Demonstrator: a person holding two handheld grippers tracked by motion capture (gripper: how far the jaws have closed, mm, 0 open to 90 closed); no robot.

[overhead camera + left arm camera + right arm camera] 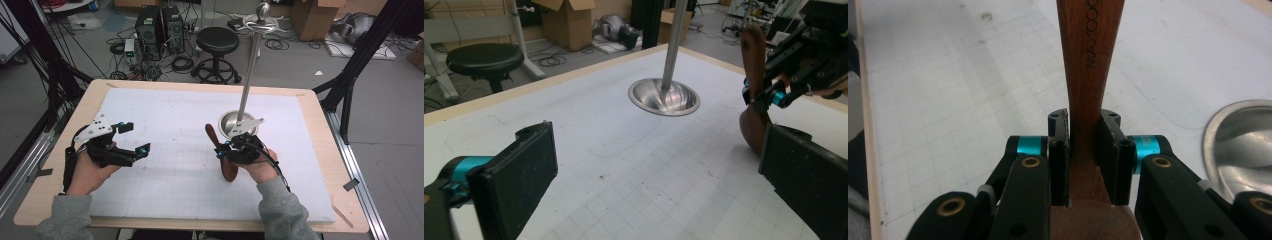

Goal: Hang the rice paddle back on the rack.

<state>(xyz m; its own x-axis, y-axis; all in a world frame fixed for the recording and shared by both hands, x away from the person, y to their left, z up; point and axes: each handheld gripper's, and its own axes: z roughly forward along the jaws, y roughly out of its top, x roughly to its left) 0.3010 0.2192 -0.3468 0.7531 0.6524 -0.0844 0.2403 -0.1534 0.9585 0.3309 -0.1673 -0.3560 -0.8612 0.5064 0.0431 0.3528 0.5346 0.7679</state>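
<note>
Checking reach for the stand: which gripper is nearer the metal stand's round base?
Right. The right gripper, jaws shut on the wooden spoon, sits just in front of the stand's base. The left gripper, jaws open, is far off to the base's left.

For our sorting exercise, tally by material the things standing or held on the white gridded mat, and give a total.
Wood: 1, the brown wooden spoon clamped in the right tool.
Metal: 1, the silver steel stand with round dished base.
Total: 2.
</note>
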